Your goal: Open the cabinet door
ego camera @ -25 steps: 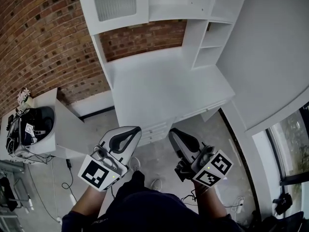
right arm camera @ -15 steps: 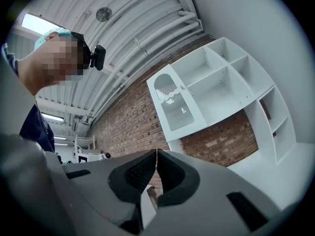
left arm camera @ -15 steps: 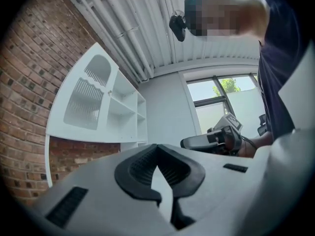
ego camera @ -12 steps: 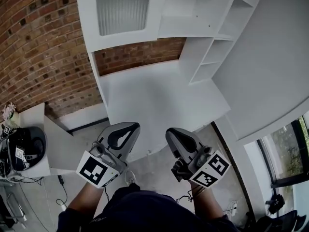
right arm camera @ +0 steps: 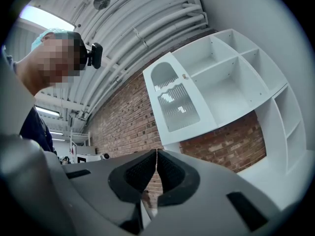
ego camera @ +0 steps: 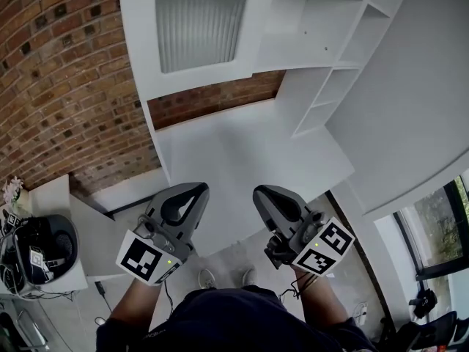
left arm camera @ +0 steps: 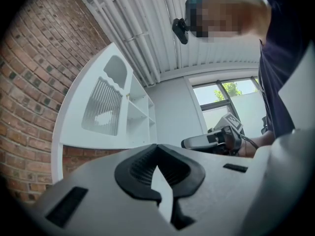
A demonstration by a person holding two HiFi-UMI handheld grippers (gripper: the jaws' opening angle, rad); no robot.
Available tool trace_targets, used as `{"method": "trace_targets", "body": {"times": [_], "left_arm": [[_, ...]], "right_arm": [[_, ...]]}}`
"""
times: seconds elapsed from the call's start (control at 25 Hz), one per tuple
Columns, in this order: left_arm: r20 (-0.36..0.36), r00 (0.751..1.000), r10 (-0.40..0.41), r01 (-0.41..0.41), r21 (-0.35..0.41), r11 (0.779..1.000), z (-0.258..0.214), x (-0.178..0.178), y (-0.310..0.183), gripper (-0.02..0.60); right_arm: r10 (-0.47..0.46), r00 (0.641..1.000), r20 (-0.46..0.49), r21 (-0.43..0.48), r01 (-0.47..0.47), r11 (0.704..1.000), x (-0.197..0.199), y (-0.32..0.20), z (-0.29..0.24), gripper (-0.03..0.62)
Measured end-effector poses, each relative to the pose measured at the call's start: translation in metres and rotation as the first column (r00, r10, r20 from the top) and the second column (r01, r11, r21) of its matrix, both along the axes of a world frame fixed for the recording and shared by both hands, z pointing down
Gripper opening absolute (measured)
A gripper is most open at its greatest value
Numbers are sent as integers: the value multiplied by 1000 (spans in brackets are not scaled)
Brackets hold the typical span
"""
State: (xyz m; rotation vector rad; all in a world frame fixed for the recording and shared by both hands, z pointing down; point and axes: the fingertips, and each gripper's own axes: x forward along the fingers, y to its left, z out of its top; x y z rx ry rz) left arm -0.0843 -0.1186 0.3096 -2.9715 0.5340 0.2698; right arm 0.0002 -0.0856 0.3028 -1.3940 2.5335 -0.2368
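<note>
The approach was judged to be in hand: the door (ego camera: 198, 20), a ribbed-glass panel high on the left, was seen shut and untouched. The left tongs (ego camera: 196, 189) and right tongs (ego camera: 262, 193) were held closed and empty over the tabletop (ego camera: 242, 145), well below the door. Next, 1 pair would need to be raised, opened and closed on the small knob (right arm camera: 185, 76) at the door's edge. The open shelves (ego camera: 308, 20) beside the door were seen empty.

Left gripper (ego camera: 196, 189) and right gripper (ego camera: 261, 193) moved nearer the cabinet door (ego camera: 199, 20).
</note>
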Motion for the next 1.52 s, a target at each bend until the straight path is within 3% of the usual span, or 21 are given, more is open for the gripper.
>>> {"method": "trace_targets", "body": {"times": [0.44, 0.84, 1.16, 1.52], "left_arm": [[-1, 982, -187, 187, 14, 982, -5, -9, -42, 5], [48, 938, -344, 343, 24, 939, -10, 43, -83, 5], [97, 892, -441, 439, 42, 898, -15, 74, -114, 5], [103, 860, -499, 496, 60, 866, -16, 86, -122, 5]], "right_arm": [[-87, 996, 0, 52, 87, 995, 35, -70, -18, 28], [-163, 987, 14, 110, 160, 981, 106, -155, -42, 31], [-230, 973, 9, 139, 226, 964, 131, -209, -52, 32], [-248, 969, 15, 171, 242, 955, 138, -258, -63, 125]]}}
